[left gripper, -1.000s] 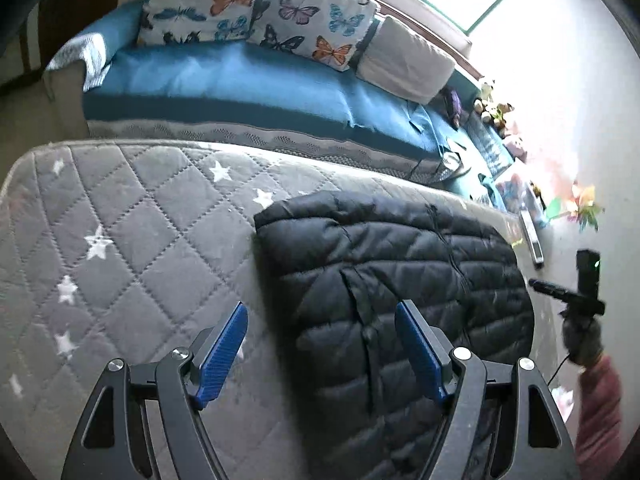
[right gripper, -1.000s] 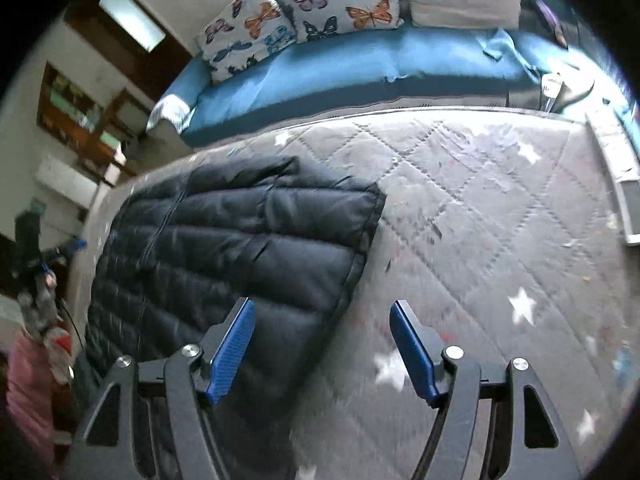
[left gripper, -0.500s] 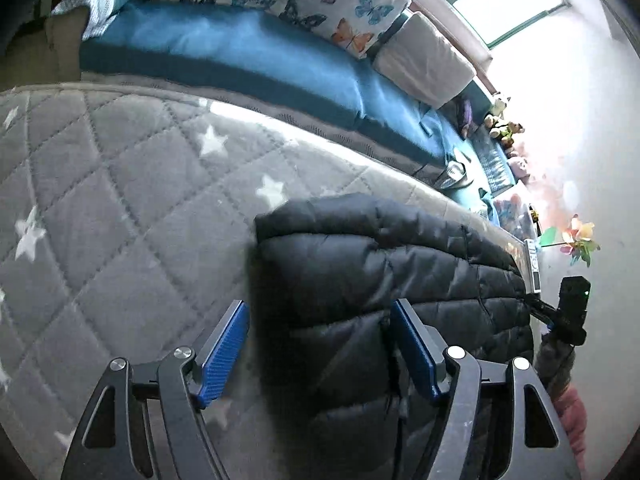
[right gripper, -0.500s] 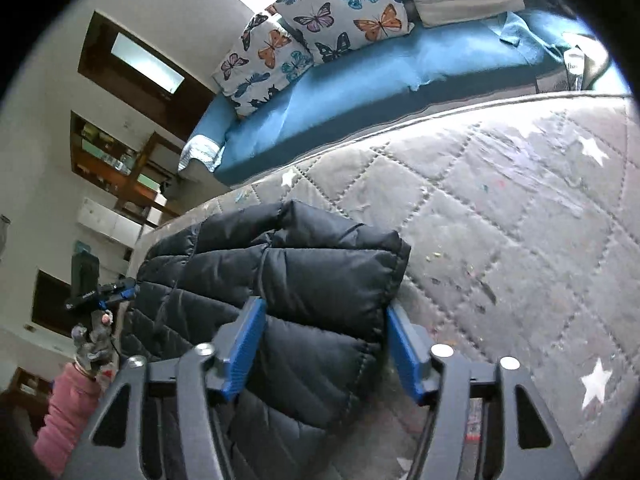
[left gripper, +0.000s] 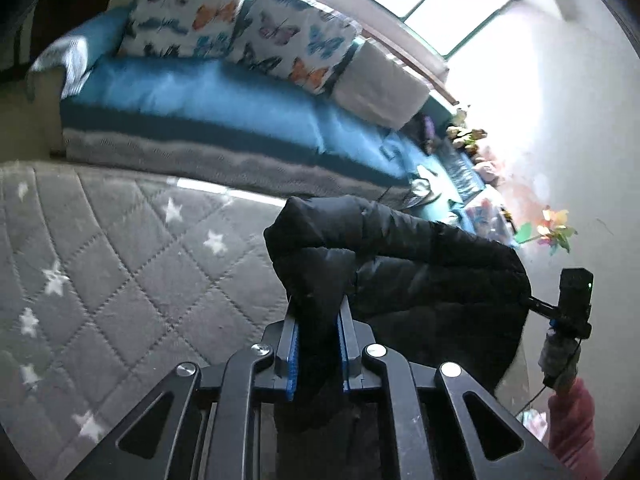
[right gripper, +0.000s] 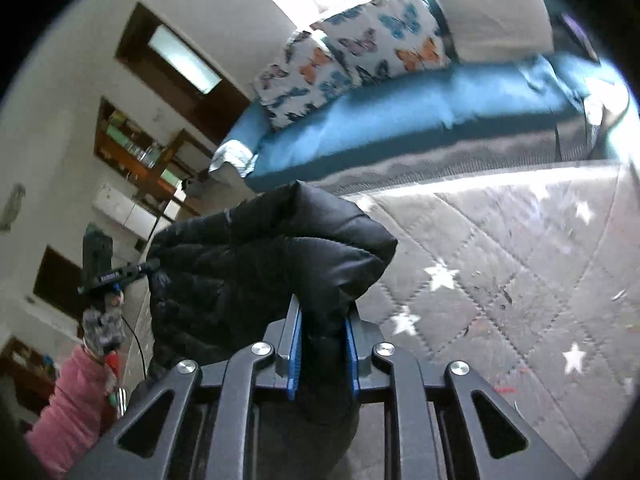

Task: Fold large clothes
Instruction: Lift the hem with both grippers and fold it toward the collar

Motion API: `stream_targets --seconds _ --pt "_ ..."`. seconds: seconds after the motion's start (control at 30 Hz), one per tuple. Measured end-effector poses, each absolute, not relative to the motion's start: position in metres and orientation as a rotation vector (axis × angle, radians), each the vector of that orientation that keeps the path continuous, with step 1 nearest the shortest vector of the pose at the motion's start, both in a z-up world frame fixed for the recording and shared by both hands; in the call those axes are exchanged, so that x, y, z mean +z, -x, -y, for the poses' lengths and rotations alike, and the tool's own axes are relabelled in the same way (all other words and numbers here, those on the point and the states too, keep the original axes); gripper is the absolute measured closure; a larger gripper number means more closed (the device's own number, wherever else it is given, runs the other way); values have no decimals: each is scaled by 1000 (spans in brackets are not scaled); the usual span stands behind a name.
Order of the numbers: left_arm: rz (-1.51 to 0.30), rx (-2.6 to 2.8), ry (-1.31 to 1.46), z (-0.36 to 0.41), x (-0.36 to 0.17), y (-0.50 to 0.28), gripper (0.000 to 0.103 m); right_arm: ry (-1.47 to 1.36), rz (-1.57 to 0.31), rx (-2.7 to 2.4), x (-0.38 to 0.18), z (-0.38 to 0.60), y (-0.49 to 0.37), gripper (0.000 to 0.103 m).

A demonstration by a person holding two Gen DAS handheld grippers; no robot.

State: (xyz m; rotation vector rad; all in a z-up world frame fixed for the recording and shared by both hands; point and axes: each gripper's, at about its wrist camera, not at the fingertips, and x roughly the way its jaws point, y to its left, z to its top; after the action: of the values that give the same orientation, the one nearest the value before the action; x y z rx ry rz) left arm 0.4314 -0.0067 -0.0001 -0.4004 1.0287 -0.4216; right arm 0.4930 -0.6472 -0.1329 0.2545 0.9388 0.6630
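Observation:
A black puffer jacket [left gripper: 420, 272] lies on a grey quilted mattress [left gripper: 120, 260] with white stars. My left gripper [left gripper: 318, 312] has its jaws closing, and its blue pads [left gripper: 294, 344] press on the jacket's left corner, which bunches up between them. In the right wrist view the same jacket [right gripper: 240, 256] rises off the mattress [right gripper: 500, 260]. There my right gripper [right gripper: 324, 316] is also closing, pads [right gripper: 350, 344] pinching the right corner. The held edge hangs raised between both grippers. The jacket's lower part is hidden behind the gripper bodies.
A blue sofa [left gripper: 200, 92] with butterfly cushions [left gripper: 288, 40] runs along the mattress's far side. A small black device [left gripper: 574, 300] sits on a hand with a pink sleeve [left gripper: 572, 420] at the jacket's far end. Shelves [right gripper: 136, 152] stand at the left wall.
Both grippers slid forward around the jacket's near corners, then their jaws came together on the fabric. The gripped edge has lifted off the mattress and bunched up.

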Motion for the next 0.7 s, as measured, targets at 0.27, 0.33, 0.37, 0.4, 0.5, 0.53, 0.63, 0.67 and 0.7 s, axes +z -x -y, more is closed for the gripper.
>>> stream_targets --seconds 0.27,0.33,0.37,0.4,0.5,0.53,0.63,0.67,0.7 --pt "-902 -479 353 4 86 -339 88 -153 -823 696 -70 646 -412 84" --pt "-874 -486 347 -4 103 -309 88 -122 -794 701 -58 648 -389 84" --pt "-861 -489 345 -7 111 -294 88 -105 -778 709 -54 649 -380 84" --pt "-847 -492 346 -8 118 -279 88 -82 -759 715 -49 646 -369 84" --pt "-793 -507 344 -12 137 -226 89 -40 -710 723 -38 643 -338 84" --pt "-778 -511 345 -14 140 -209 89 -14 -688 723 -36 642 -326 84" --pt "-738 -523 360 -17 148 -151 89 26 -653 729 -34 641 -292 84" --pt "-725 -527 363 -19 148 -133 89 37 -642 735 -34 641 -280 84" --pt "-715 -529 363 -22 148 -118 89 49 -631 738 -33 640 -269 84"
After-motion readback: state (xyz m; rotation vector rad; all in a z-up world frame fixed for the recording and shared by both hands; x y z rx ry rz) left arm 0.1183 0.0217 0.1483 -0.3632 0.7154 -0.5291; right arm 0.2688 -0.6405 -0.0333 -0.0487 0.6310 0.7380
